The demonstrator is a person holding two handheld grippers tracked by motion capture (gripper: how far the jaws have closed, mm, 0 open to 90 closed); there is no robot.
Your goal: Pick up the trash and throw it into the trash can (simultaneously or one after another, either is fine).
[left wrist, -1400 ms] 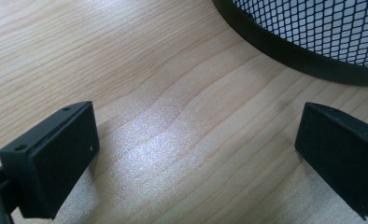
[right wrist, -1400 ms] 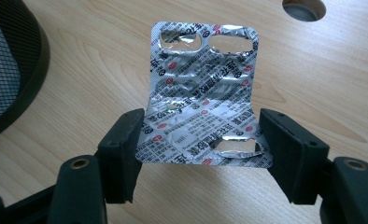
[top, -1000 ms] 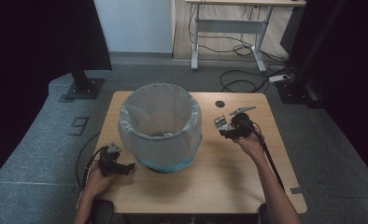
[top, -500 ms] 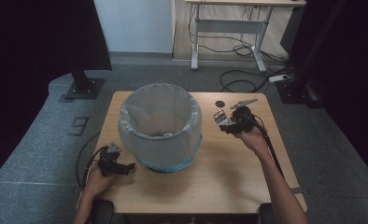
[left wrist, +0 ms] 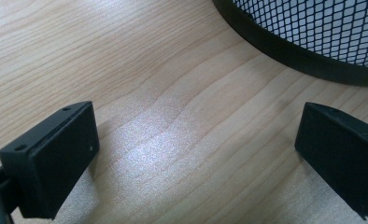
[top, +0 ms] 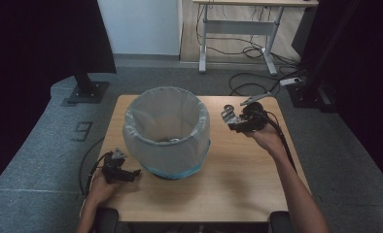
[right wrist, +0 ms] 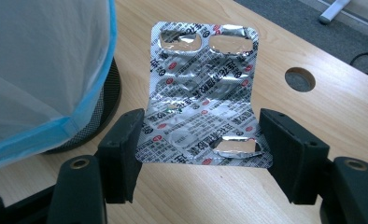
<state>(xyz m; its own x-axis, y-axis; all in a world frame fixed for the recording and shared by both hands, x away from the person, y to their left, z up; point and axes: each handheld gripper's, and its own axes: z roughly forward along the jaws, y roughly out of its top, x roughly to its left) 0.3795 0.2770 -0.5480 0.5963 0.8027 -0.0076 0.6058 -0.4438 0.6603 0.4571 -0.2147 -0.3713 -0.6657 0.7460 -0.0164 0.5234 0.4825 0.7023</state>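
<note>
1. Nearest the person, the left gripper rests low at the near left of the table, its jaws spread wide with only bare wood between them; the black mesh foot of the bin stands just beyond its right jaw.
2. The bin, lined with a pale bag with a blue hem, stands in the middle of the table, well left of the right gripper.
3. The right gripper, at the far right, is pinching a used foil pill strip by its two side edges, low on the sheet; the rest rises free above the jaws, bowed slightly.
4. The pill strip looks very light, thin and springy: several pockets are torn open, so it likely buckles or creases under a hard squeeze, and the smooth foil could slip from an edge-on grip.
5. A flat pinch across its faces would probably hold more surely than this sideways one.
6. Strip and gripper hang above the table, beside the bin's rim, not over its mouth.
</note>
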